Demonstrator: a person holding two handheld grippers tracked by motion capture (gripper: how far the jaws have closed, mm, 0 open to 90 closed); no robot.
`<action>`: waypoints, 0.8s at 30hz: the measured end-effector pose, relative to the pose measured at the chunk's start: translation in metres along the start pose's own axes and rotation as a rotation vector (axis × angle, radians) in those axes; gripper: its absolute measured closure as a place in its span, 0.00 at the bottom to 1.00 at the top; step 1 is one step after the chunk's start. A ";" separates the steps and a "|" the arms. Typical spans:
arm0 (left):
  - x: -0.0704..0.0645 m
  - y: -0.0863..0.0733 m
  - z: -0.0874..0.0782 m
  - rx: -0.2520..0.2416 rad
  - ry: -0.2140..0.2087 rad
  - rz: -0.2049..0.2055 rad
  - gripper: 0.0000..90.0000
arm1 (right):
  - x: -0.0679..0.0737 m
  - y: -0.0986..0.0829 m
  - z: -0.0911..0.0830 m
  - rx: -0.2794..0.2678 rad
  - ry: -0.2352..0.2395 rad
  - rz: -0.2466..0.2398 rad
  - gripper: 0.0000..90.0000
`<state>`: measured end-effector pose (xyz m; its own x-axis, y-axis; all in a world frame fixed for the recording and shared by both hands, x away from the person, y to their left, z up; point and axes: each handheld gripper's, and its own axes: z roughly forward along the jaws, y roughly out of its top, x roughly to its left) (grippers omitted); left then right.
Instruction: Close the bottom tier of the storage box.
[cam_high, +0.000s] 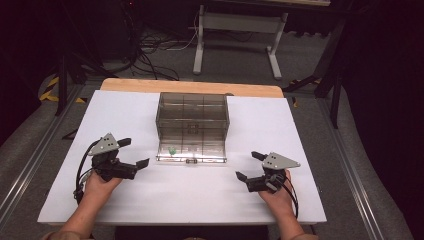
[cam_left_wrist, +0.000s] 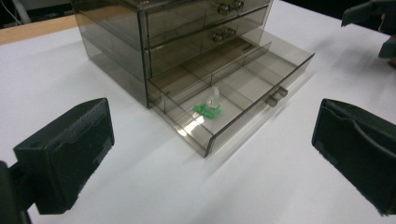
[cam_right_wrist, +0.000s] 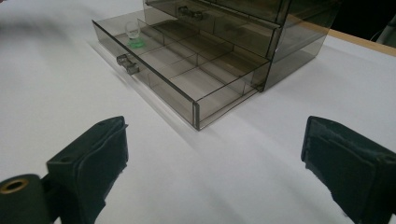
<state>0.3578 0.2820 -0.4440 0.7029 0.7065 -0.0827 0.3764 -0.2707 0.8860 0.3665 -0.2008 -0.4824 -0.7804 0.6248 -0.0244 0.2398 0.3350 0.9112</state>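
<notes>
Both my grippers, left (cam_high: 131, 152) and right (cam_high: 248, 166), jaws spread wide, empty. Smoky drawer cabinet (cam_high: 192, 116) between; bottom drawer (cam_left_wrist: 243, 93) pulled out, small green-based part (cam_left_wrist: 209, 108) inside.

Each black tool (cam_high: 131, 154) carries a grey three-cornered plate (cam_high: 104, 144), blocky padded jaws and a trailing cable (cam_high: 80, 172)

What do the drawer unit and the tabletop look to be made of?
Drawer unit: likely smoke-tinted clear plastic, glossy; you can see the dividers and a small green-based item through its walls. Tabletop: matte white sheet, maybe laminate or paper, over a wood-coloured board showing at the far edge.
</notes>
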 end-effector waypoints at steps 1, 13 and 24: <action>0.001 -0.002 -0.001 0.013 0.001 0.011 0.00 | 0.000 0.000 0.000 0.000 0.000 0.000 0.08; 0.006 -0.033 -0.015 -0.043 0.018 -0.013 0.00 | 0.001 0.001 0.000 -0.011 0.016 -0.012 0.06; 0.008 -0.039 -0.009 -0.038 0.045 -0.020 0.00 | 0.002 0.001 0.000 -0.016 0.022 -0.011 0.05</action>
<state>0.3436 0.3044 -0.4747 0.6675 0.7403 -0.0804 0.3659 -0.2320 0.9013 0.3650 -0.1990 -0.4816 -0.7954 0.6056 -0.0251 0.2223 0.3301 0.9174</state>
